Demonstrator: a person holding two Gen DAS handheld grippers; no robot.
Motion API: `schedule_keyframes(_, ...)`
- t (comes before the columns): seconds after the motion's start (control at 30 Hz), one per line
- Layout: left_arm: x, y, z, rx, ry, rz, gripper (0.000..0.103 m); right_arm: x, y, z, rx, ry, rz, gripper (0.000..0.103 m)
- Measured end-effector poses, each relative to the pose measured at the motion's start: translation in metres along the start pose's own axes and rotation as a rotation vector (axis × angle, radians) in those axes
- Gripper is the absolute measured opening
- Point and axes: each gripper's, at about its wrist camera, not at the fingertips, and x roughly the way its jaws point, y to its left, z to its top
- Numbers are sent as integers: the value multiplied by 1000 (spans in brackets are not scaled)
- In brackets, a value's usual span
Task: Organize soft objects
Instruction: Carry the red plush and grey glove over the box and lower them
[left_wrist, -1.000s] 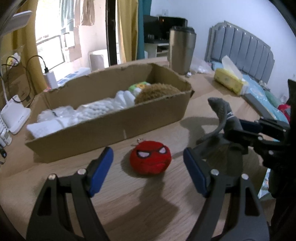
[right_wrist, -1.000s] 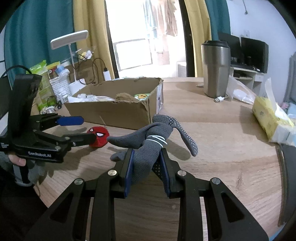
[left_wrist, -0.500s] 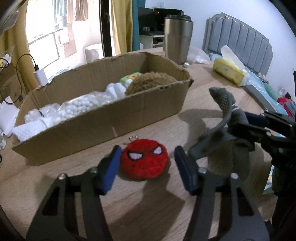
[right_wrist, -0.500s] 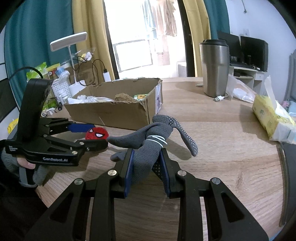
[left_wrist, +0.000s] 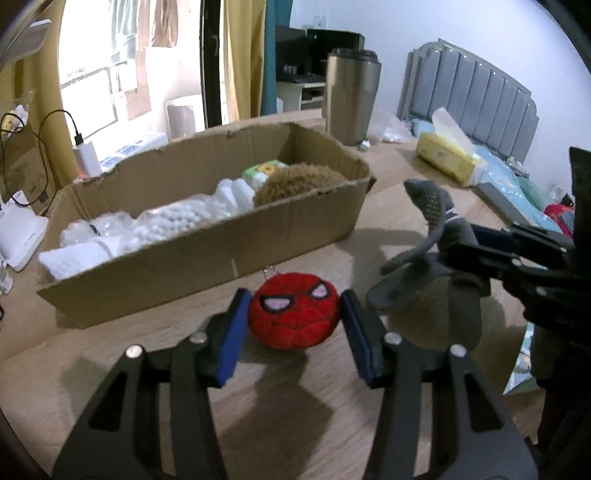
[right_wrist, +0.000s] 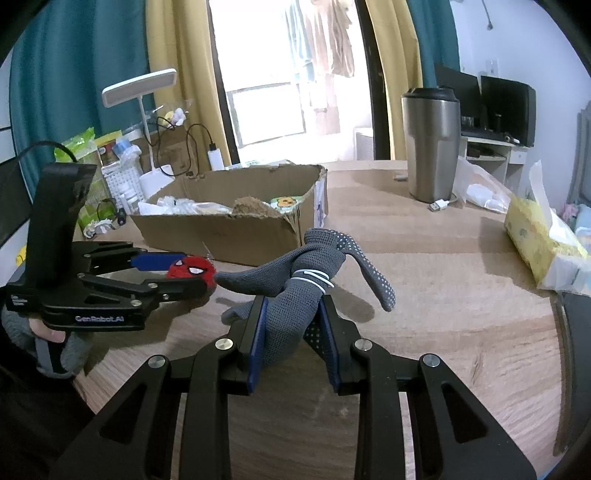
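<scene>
A red plush ball with a masked face (left_wrist: 293, 314) lies on the wooden table in front of the cardboard box (left_wrist: 184, 258). My left gripper (left_wrist: 295, 295) straddles it, jaws closing, blue pads right at its sides without squeezing it. In the right wrist view the ball (right_wrist: 190, 267) shows between the left gripper's (right_wrist: 194, 271) fingers. My right gripper (right_wrist: 293, 301) is shut on a grey dotted glove bundle (right_wrist: 310, 258) tied with a white band, held above the table. The glove (left_wrist: 428, 199) shows at the right of the left wrist view.
The box (right_wrist: 221, 236) holds white packing, a brown plush and a green packet. A steel tumbler (right_wrist: 430, 147) stands behind it, and a yellow tissue pack (right_wrist: 535, 236) lies at the right. A lamp, chargers and cables crowd the table's left edge. A person's hand (right_wrist: 48, 332) holds the left gripper.
The left gripper moved forward around the red ball and its jaws narrowed from wide apart to right beside the ball. The right gripper and glove stayed still.
</scene>
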Motion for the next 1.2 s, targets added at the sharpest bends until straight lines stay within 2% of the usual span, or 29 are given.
schedule_keyframes(0.53, -47, 22, 2, -43, -115, -18, 51, -6, 20, 21, -48, -26, -1, 30)
schedule_keyframes(1.2, -85, 56, 8, -77, -231, 37, 51, -6, 44, 56, -111, -84, 6, 30)
